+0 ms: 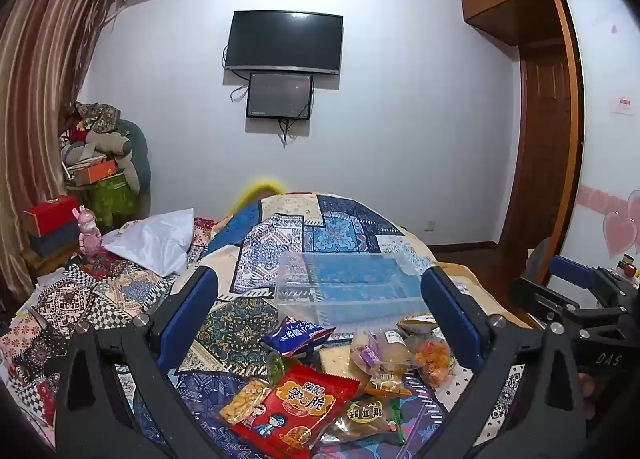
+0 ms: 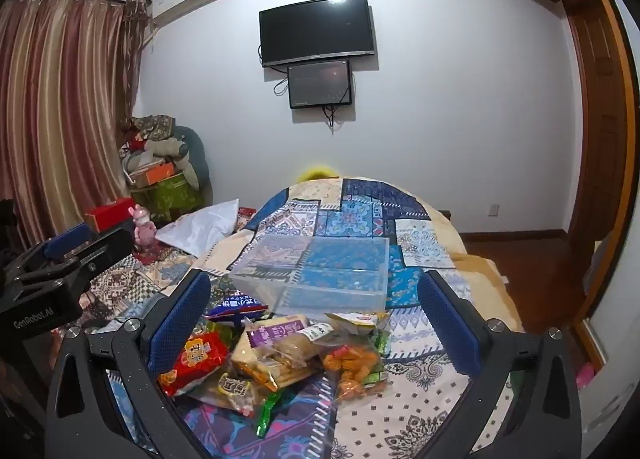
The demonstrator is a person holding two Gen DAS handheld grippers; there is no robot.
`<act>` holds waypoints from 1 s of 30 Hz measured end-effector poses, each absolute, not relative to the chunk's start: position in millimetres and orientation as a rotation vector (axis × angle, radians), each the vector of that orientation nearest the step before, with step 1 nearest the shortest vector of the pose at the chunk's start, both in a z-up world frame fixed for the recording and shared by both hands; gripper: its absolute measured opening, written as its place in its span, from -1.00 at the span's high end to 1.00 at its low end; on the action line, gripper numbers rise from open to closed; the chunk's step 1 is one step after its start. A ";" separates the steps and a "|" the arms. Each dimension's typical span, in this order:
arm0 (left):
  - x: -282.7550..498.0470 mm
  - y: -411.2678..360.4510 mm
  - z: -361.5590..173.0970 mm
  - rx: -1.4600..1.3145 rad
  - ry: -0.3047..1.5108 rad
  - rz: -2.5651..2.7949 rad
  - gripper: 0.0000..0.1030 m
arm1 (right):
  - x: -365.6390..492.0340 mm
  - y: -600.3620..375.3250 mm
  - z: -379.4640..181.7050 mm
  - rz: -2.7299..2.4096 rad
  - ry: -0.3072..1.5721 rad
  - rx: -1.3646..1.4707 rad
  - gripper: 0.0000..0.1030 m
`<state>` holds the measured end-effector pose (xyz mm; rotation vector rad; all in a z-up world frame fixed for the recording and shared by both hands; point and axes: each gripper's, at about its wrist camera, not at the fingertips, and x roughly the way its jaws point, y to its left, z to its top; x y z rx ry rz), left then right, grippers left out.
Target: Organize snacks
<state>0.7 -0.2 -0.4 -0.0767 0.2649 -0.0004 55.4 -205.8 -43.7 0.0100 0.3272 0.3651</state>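
Observation:
A heap of snack packets lies on the patterned bedspread: a red packet (image 1: 298, 405), a blue packet (image 1: 294, 337), a clear bag of biscuits (image 2: 276, 351) and an orange snack bag (image 2: 352, 369). Just behind the heap stands a clear plastic box (image 1: 344, 285), empty (image 2: 316, 273). My left gripper (image 1: 320, 291) hovers open above the heap with nothing between its blue pads. Likewise, my right gripper (image 2: 314, 295) is open and empty. Each gripper shows at the edge of the other's view.
The bedspread (image 2: 416, 243) covers a bed, with a white pillow (image 1: 156, 239) and a pink toy rabbit (image 1: 86, 233) to the left. Boxes and stuffed items pile in the left corner. Wooden floor and a wardrobe lie to the right.

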 end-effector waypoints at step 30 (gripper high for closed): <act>9.3 0.5 -13.2 -0.072 0.314 -0.004 -1.00 | 56.8 -204.3 -50.4 0.363 0.331 -0.008 -1.00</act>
